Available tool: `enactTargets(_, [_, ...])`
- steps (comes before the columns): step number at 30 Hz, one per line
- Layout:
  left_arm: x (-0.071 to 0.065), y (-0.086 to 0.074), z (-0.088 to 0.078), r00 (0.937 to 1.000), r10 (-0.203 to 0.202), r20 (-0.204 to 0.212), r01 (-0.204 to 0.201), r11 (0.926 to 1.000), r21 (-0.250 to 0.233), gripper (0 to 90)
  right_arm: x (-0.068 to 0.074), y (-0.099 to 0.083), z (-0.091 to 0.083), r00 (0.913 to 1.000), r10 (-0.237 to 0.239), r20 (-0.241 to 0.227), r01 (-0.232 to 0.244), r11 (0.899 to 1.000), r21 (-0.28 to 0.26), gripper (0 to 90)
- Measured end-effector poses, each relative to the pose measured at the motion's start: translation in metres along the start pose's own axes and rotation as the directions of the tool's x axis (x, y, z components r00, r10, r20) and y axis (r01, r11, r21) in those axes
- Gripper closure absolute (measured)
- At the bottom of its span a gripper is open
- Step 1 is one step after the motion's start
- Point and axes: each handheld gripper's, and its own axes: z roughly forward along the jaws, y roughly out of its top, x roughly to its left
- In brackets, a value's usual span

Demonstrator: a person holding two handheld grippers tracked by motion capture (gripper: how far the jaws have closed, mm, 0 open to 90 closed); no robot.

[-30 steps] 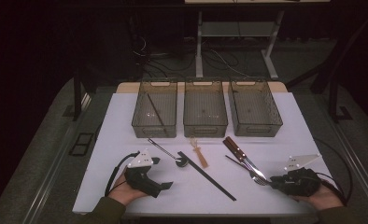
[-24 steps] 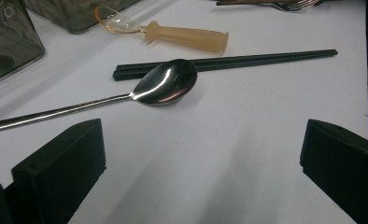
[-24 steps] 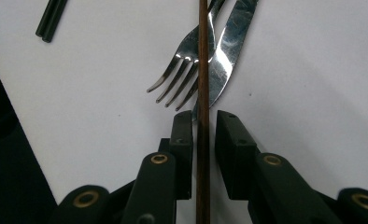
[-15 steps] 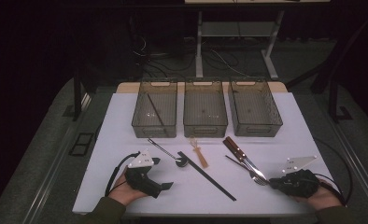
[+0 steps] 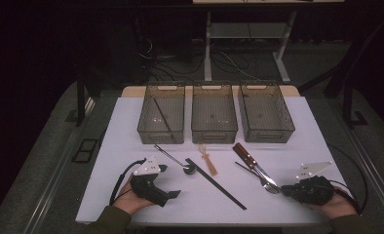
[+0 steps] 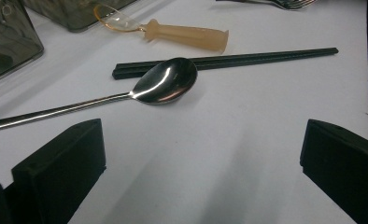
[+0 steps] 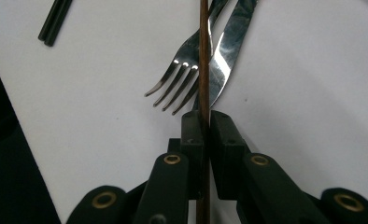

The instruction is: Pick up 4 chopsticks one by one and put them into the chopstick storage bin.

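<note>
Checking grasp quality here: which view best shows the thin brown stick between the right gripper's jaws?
The right gripper view: the thin brown stick runs straight up from between the closed jaws, crossing the fork and knife. The high view gives the right gripper small and dark, the stick indistinct. The left gripper view looks at the spoon.

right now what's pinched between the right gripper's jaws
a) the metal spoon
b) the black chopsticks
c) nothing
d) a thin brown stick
d: in the right gripper view the right gripper has its jaws shut on a thin brown stick that runs up past the fork and knife.
</note>
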Motion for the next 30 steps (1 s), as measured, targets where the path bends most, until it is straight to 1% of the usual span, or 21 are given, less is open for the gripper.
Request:
enactTargets(2, [0.0,0.0,0.0,1.0,-0.001,0.0,0.001,1.0,0.0,0.0,-0.001,0.001,-0.002,0.9999,0.01,0.0,-0.01,1.0,-0.019,84.0])
enactTargets(4, [0.0,0.0,0.0,1.0,-0.003,-0.001,0.003,1.0,-0.002,0.0,-0.001,0.001,-0.003,0.9999,0.014,-0.001,-0.014,1.0,-0.025,84.0])
enactTargets(8, [0.0,0.0,0.0,1.0,-0.001,0.0,0.001,1.0,-0.003,0.0,-0.001,0.002,-0.006,0.9999,0.012,0.001,-0.012,0.999,-0.051,84.0])
enactTargets(10, [0.0,0.0,0.0,1.0,-0.002,0.0,0.002,1.0,-0.006,0.0,-0.001,0.004,-0.007,0.9998,0.019,0.0,-0.019,0.998,-0.06,84.1])
enactTargets(15, [0.0,0.0,0.0,1.0,-0.001,0.001,0.001,1.0,-0.004,0.0,-0.002,0.007,-0.012,0.9993,0.037,-0.008,-0.038,0.994,-0.103,84.1])
enactTargets(16, [0.0,0.0,0.0,1.0,-0.004,0.001,0.004,1.0,-0.004,0.0,-0.002,0.007,-0.013,0.9987,0.049,-0.013,-0.05,0.993,-0.105,84.0])
enactTargets(18, [0.0,0.0,0.0,1.0,-0.001,0.002,0.001,1.0,-0.002,0.0,-0.002,0.009,-0.014,0.9988,0.049,-0.007,-0.049,0.992,-0.113,84.1])
enactTargets(22, [0.0,0.0,0.0,1.0,-0.002,0.002,0.002,1.0,-0.005,0.0,-0.001,0.014,-0.015,0.9986,0.05,-0.017,-0.052,0.99,-0.129,84.0])
enactTargets(24, [0.0,0.0,0.0,1.0,-0.003,0.001,0.003,1.0,-0.004,0.0,0.0,0.017,-0.015,0.9988,0.047,-0.013,-0.048,0.989,-0.14,84.0])
enactTargets(30, [0.0,0.0,0.0,1.0,-0.003,0.0,0.003,1.0,-0.003,0.0,0.0,0.028,-0.011,0.9988,0.047,-0.015,-0.049,0.988,-0.147,84.0])
